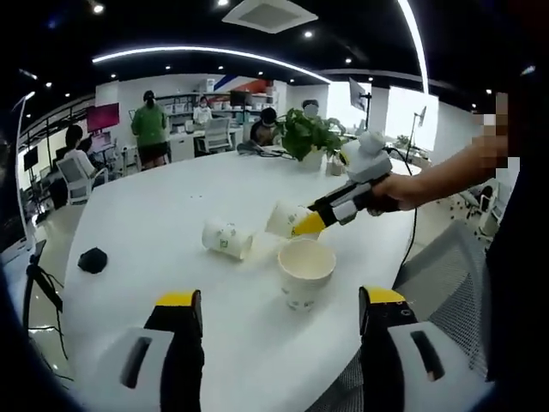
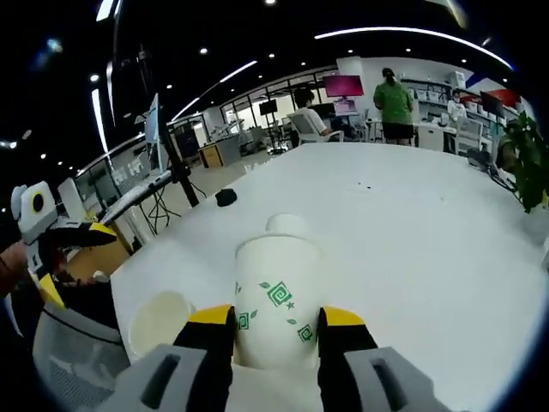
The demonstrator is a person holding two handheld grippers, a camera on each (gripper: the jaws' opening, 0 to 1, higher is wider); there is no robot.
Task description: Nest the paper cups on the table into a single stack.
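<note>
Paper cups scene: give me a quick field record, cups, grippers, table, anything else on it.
right gripper: shut on held cup, lifted and tilted
left gripper: open, holding nothing
upright cup: standing on table, below the held cup
tipped cup: lying on its side, apart from the upright cup
table: white, round-edged
other: small black object near the table edge; potted plant at the far side

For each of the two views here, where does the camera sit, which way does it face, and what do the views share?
Left gripper view: rides the left tongs, which are open, facing across the white table at an upright cup, a cup on its side, and the right tongs with the person's arm.
Right gripper view: rides the right tongs, shut on a held cup, facing along the table toward the office.
Shared: the upright cup, the held cup, and the left tongs.
</note>
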